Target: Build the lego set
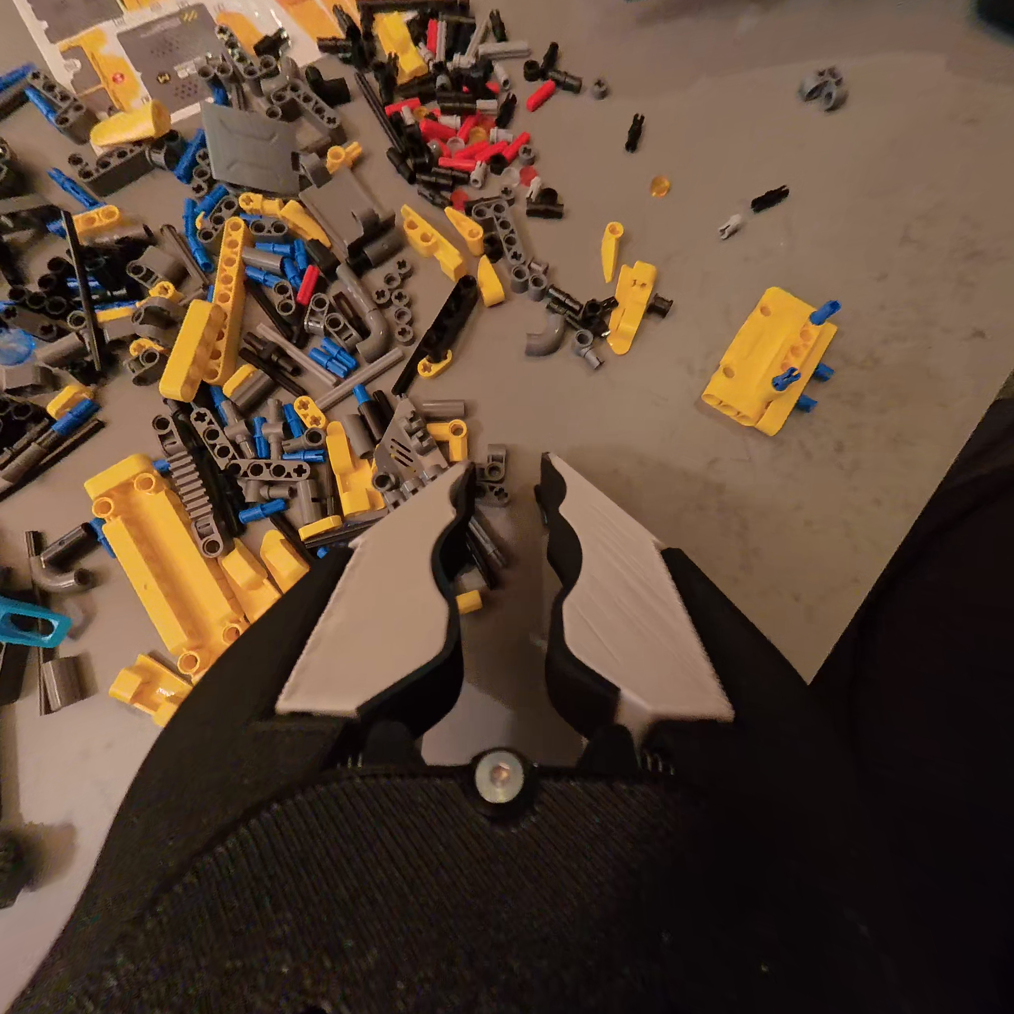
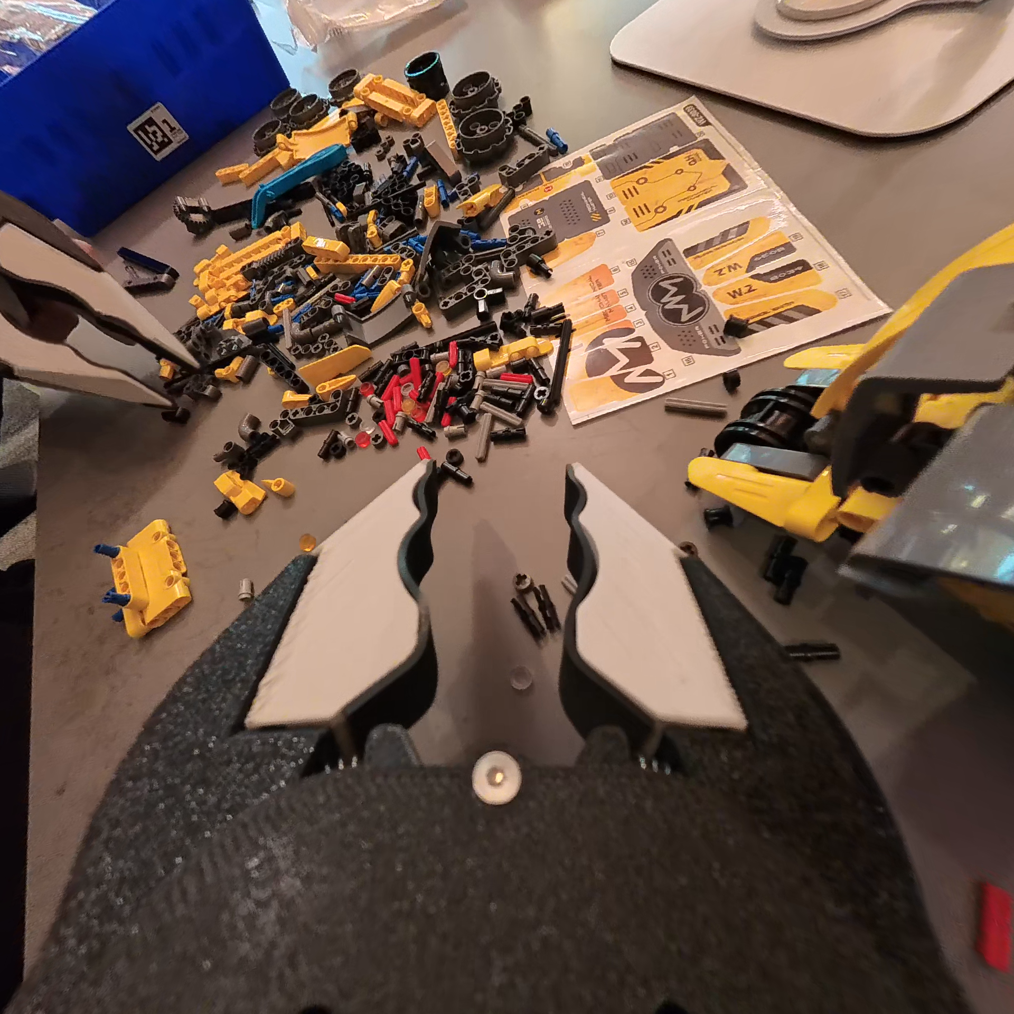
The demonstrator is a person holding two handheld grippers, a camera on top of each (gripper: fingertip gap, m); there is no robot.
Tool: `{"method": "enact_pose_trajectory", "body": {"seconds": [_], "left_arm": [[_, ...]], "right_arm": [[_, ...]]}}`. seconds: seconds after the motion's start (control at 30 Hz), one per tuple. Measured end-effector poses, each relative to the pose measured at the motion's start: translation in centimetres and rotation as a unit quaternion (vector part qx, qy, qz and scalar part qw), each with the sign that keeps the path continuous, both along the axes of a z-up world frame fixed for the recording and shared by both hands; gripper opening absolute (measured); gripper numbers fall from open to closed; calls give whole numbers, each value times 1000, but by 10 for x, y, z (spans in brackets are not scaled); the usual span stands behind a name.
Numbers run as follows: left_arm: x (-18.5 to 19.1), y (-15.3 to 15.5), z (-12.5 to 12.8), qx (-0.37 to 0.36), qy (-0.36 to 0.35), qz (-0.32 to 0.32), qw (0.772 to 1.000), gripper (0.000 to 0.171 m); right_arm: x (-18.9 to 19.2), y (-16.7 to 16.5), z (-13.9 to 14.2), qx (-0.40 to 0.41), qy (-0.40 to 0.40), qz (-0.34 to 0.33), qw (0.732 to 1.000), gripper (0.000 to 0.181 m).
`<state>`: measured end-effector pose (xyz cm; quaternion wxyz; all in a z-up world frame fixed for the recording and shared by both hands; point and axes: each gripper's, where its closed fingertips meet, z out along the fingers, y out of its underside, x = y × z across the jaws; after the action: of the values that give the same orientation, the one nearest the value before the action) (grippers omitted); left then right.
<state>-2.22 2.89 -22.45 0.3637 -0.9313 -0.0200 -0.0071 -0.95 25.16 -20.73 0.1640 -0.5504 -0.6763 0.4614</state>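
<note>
A big pile of loose yellow, black, grey, blue and red Lego pieces [image 1: 263,307] covers the grey table; it also shows in the right wrist view [image 2: 373,307]. A small yellow sub-assembly with blue pins [image 1: 768,362] lies apart from the pile and shows in the right wrist view [image 2: 149,579] too. A partly built yellow and grey model [image 2: 878,455] stands at the right. My left gripper [image 1: 506,466] is open and empty at the pile's near edge; it also shows at the left of the right wrist view [image 2: 184,384]. My right gripper [image 2: 500,471] is open and empty above a few black pins [image 2: 535,606].
A sticker sheet [image 2: 686,258] lies behind the pile. A blue box [image 2: 110,104] stands at the back left. A pale flat base [image 2: 823,66] sits at the back right. The table edge [image 1: 905,538] runs close on the left gripper's right. My hands' fingertips stand some 25 cm from each other.
</note>
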Motion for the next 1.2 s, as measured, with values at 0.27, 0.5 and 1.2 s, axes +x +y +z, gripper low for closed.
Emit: {"method": "enact_pose_trajectory", "body": {"seconds": [0.27, 0.5, 1.2], "left_arm": [[-5, 1, -9, -9, 9, 7, 1000, 11], [1, 7, 13, 35, 20, -16, 999, 12], [122, 162, -12, -34, 39, -305, 951, 13]], "right_arm": [[0, -2, -1, 4, -2, 5, 1000, 46], [0, -1, 0, 2, 0, 3, 1000, 46], [11, -20, 25, 43, 63, 43, 996, 43]]}}
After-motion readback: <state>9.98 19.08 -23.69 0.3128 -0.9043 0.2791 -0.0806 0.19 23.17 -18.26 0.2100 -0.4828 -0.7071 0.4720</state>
